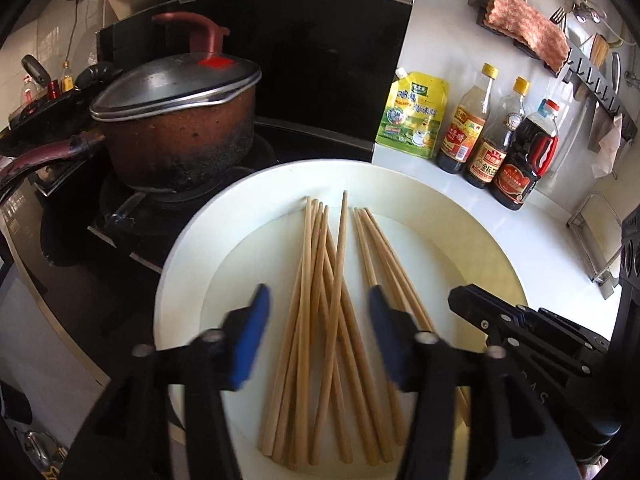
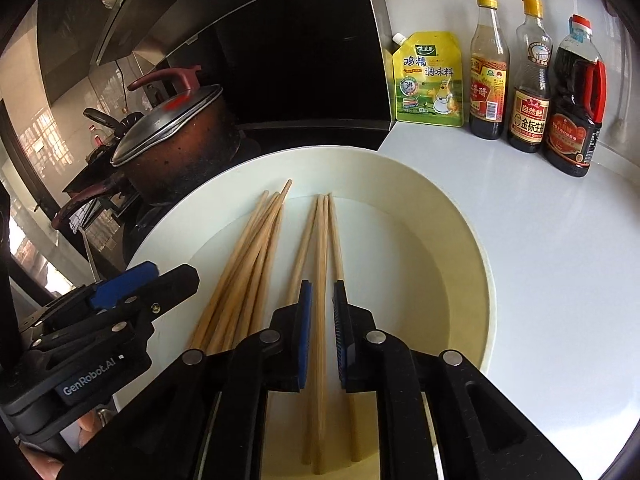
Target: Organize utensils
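The white plate (image 1: 192,264) lay under both grippers, every chopstick (image 1: 304,320) loose on it, so sorting looked barely begun. The left gripper (image 1: 316,304) stood open over the larger bunch; the right gripper (image 2: 320,300), slightly parted, straddled a smaller trio (image 2: 322,240) without pinching.

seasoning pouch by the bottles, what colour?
Yellow and green seasoning pouch, white spout; clearest in the right wrist view.

"GenRobot.AI" on left gripper (image 2: 124,284); "鸡精调味料" on pouch (image 2: 430,80).
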Available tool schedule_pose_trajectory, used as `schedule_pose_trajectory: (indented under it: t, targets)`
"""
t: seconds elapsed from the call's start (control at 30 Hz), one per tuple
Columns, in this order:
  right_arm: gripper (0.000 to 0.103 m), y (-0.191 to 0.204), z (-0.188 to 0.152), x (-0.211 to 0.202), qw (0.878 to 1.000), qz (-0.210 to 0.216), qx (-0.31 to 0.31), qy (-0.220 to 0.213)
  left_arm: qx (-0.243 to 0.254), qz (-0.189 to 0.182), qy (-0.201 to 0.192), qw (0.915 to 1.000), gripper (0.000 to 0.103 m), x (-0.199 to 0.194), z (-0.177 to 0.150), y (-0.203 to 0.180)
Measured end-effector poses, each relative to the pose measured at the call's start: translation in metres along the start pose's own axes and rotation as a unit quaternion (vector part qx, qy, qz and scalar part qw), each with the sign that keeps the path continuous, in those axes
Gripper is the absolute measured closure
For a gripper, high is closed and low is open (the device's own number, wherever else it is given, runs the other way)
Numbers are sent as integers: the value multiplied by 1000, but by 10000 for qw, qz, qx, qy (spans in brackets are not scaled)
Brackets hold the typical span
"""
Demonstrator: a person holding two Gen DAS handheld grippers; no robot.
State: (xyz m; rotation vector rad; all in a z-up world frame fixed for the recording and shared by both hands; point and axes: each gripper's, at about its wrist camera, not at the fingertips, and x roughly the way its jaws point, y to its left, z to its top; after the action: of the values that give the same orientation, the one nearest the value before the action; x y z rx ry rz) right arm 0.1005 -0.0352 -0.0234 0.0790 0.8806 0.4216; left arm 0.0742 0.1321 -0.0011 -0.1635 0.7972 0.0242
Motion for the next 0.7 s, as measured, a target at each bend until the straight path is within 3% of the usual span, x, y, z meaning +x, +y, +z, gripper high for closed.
schedule_pose_trajectory:
  t: [0.53, 0.7]
  targets:
    - [77, -9, -26, -45, 9988, -323, 164, -338, 322, 229, -46, 9992, 48, -27, -19, -15]
    - [72, -11, -33, -55, 9981, -385, 187, -433, 388, 343, -110, 9986, 41, -36, -25, -21]
